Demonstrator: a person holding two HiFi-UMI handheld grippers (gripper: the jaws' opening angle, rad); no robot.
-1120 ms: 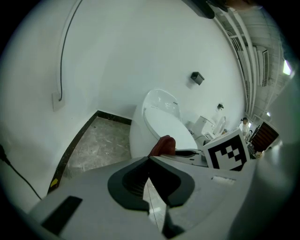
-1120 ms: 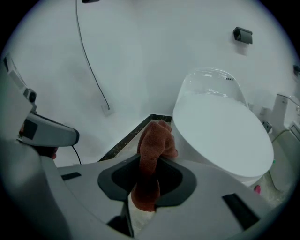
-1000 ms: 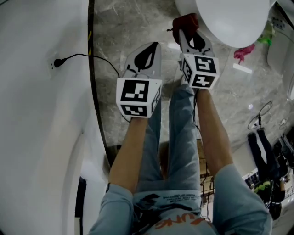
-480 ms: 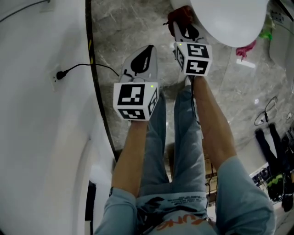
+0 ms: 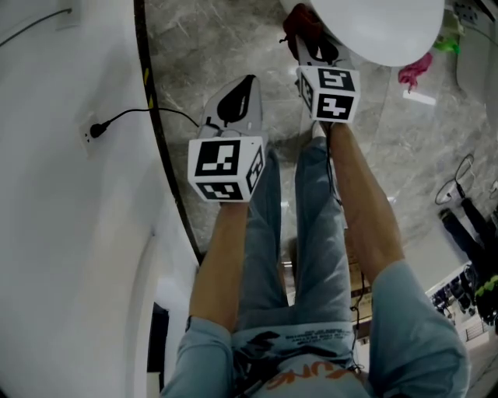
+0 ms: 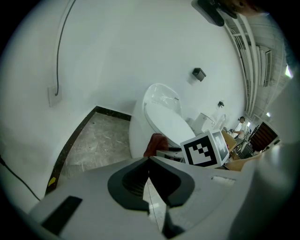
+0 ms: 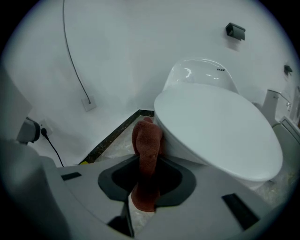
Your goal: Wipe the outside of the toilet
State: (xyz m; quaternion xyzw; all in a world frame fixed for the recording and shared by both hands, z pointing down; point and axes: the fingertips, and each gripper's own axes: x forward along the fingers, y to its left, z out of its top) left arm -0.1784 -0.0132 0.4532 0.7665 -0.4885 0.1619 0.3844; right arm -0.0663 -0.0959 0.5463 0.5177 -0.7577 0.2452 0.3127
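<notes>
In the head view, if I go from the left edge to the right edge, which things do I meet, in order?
Wall plug → dark skirting strip → left gripper → right gripper, shut on the red cloth → pink object on the floor.

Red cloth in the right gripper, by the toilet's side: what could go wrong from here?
The red cloth is only a narrow bunch in the right gripper's jaws, so dragging along the toilet might pull it loose, or let hard plastic scrape the bowl. The empty left gripper hangs near a plugged-in cord and could snag it.
</notes>
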